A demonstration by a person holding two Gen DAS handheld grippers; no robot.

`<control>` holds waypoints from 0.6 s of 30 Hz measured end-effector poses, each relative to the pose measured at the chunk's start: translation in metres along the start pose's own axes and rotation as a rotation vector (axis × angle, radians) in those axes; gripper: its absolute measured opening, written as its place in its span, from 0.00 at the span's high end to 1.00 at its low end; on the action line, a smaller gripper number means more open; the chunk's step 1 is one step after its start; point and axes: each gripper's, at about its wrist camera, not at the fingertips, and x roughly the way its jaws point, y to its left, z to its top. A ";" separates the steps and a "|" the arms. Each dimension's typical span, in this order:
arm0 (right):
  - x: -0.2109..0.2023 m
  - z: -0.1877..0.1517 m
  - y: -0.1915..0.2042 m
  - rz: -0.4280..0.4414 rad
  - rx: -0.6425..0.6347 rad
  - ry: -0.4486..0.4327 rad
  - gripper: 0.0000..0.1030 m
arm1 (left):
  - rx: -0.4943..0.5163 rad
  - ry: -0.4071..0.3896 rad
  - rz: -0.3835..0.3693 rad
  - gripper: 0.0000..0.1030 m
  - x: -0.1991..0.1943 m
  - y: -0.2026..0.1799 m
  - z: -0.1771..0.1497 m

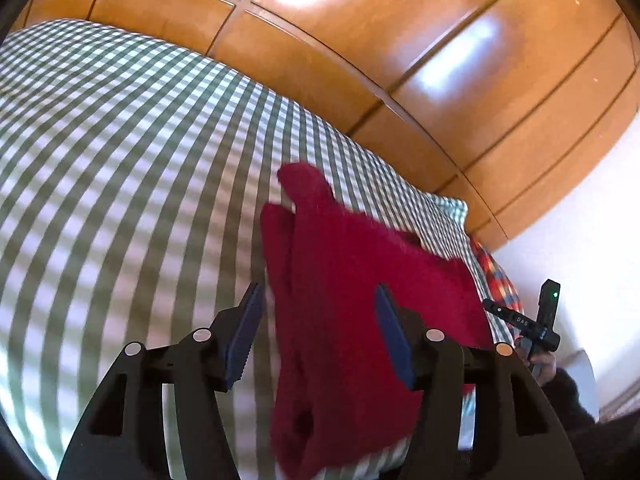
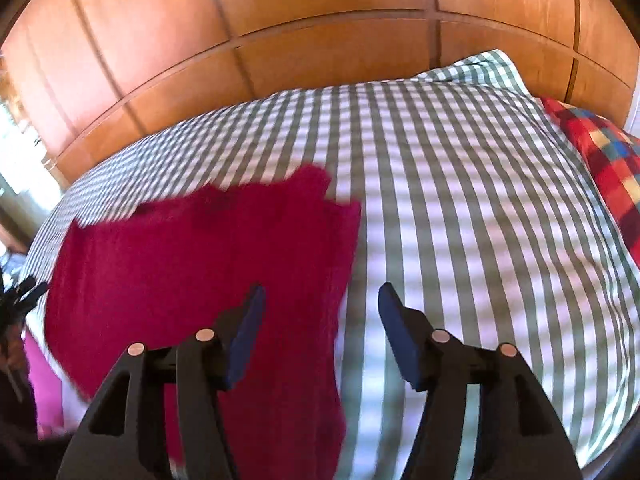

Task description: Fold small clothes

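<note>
Left wrist: fuzzy red garment (image 1: 360, 300); checked bedspread (image 1: 120, 160).

A home bedroom; a bed (image 2: 460, 184) under green-and-white checked bedding, a plaid pillow (image 2: 600, 160) at its edge; wooden wardrobe doors (image 2: 320, 40) behind.

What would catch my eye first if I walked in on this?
A dark red knitted garment lies on a green-and-white checked bedspread. Orange wooden panels rise behind the bed, and a multicoloured checked pillow sits at its far right. Both the left gripper and right gripper are open above the garment.
</note>
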 end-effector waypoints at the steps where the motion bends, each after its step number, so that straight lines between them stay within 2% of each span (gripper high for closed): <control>1: 0.006 0.006 0.004 -0.010 0.001 -0.003 0.48 | -0.011 0.002 0.003 0.46 0.010 -0.001 0.007; 3: 0.024 0.020 0.007 -0.041 0.003 0.010 0.54 | -0.030 0.008 0.005 0.46 0.025 0.001 0.018; 4: 0.033 0.025 0.009 -0.045 0.006 0.022 0.62 | -0.036 0.011 0.006 0.46 0.032 0.001 0.022; 5: 0.042 0.027 0.012 -0.052 0.001 0.037 0.78 | -0.033 0.018 0.011 0.46 0.040 0.000 0.026; 6: 0.045 0.028 0.014 -0.061 -0.007 0.037 0.90 | -0.024 0.029 0.012 0.56 0.046 -0.002 0.027; 7: 0.042 0.029 0.017 -0.077 -0.019 0.019 0.90 | 0.003 0.045 0.014 0.77 0.053 -0.007 0.031; 9: 0.026 0.027 0.017 -0.085 -0.014 -0.047 0.92 | 0.059 0.019 0.061 0.91 0.051 -0.018 0.032; 11: 0.015 0.025 0.012 -0.095 0.025 -0.090 0.92 | 0.083 -0.014 0.076 0.91 0.047 -0.025 0.034; 13: 0.017 0.021 0.005 -0.136 0.051 -0.099 0.92 | 0.088 -0.008 0.152 0.92 0.053 -0.024 0.036; 16: 0.049 0.013 -0.004 -0.180 0.071 -0.026 0.92 | 0.051 0.059 0.290 0.92 0.079 -0.011 0.036; 18: 0.069 0.005 -0.002 -0.206 0.054 -0.006 0.91 | 0.035 0.094 0.329 0.91 0.093 -0.004 0.034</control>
